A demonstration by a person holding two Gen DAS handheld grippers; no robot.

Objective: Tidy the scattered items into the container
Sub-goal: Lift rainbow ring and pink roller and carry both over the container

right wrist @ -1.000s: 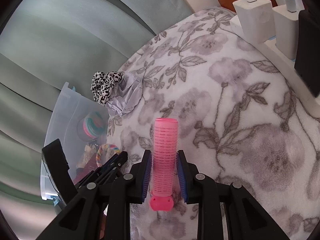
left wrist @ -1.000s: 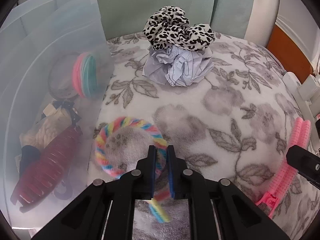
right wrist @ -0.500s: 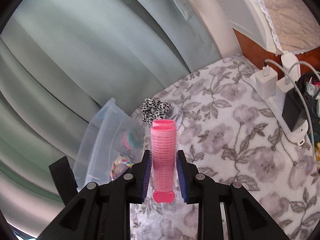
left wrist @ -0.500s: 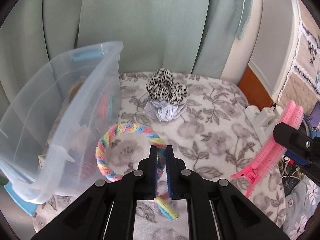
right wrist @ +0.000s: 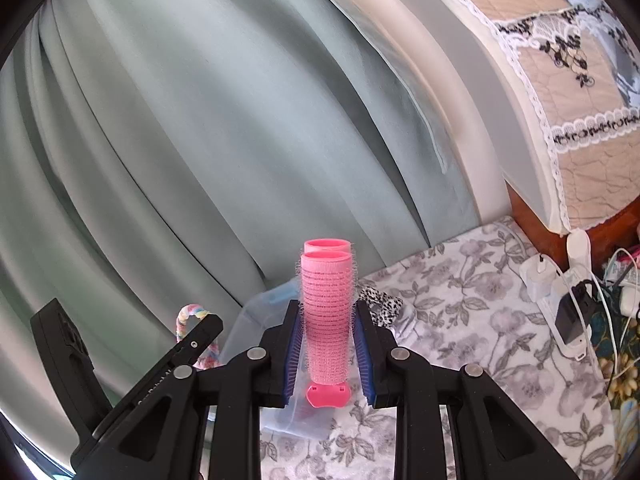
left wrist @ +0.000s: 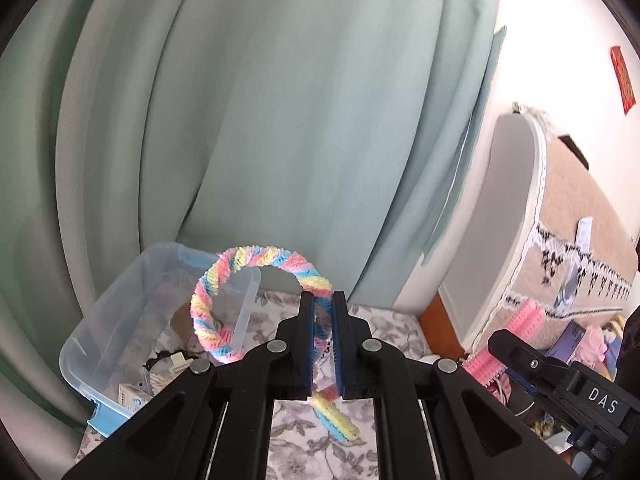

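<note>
My left gripper (left wrist: 323,300) is shut on a pastel rainbow chenille ring (left wrist: 224,276), which hangs in the air above the floral blanket (left wrist: 384,332). The clear plastic bin (left wrist: 116,320) sits below and to the left of it, with several hair items inside. My right gripper (right wrist: 327,312) is shut on a pink hair roller clip (right wrist: 326,312), held upright well above the blanket (right wrist: 460,320). That roller (left wrist: 520,324) also shows at the right of the left wrist view. A leopard-print scrunchie (right wrist: 380,300) lies on the blanket behind the roller, partly hidden.
Pale green curtains (left wrist: 280,120) hang behind the bed. A padded headboard with lace trim (right wrist: 560,80) stands at the right. A power strip with chargers and cables (right wrist: 568,280) lies along the blanket's right edge.
Both grippers have risen well above the blanket with their items and tilted up toward level. The bin and scrunchie now look smaller and lower in both views.
</note>
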